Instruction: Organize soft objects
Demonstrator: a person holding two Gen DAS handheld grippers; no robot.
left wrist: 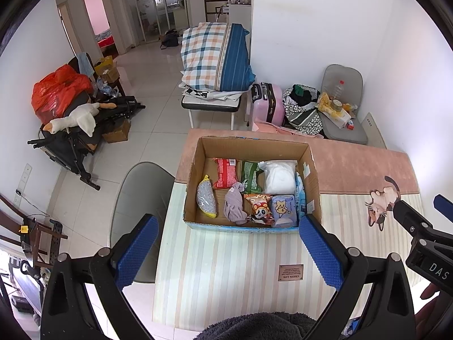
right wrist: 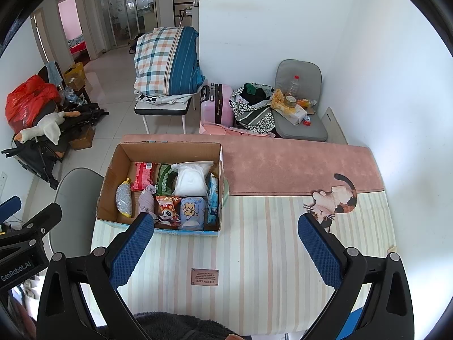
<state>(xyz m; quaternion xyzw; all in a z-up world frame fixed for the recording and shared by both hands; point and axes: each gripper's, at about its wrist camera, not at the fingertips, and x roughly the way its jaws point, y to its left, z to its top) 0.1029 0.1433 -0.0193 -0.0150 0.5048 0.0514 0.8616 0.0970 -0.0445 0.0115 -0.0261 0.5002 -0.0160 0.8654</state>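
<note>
Two hand-held grippers hang above a bench (right wrist: 254,255) covered in a striped cloth with a cat motif, both sets of jaws spread wide and holding nothing. The left gripper (left wrist: 226,232) faces an open cardboard box (left wrist: 195,175) that sits at the bench's left side, partly on the pink band of cloth; the right gripper (right wrist: 226,232) hovers beside it over bare cloth, with the box off its left finger.

The soft goods all lie inside the box: a white plastic bag (left wrist: 280,177) at the back right, a red packet (left wrist: 226,171) and a green packet (left wrist: 250,178) beside it, a glittery pouch with yellow ends (left wrist: 206,201) at the left, a crumpled mauve cloth (left wrist: 235,205) in the middle, a panda-print snack bag (left wrist: 260,209) and a blue tissue pack (left wrist: 284,209) along the near wall. Nothing soft sits out on the bench, apart from a dark fleecy mass (left wrist: 254,325) at the lower rim of both views.

By the look of it the sorting stands either at its start or at its close; the frames do not settle which. If items are to come out, the next move calls for a descent past the near wall and a gentle pinch on a loose piece, the mauve cloth being the easiest reach
</note>
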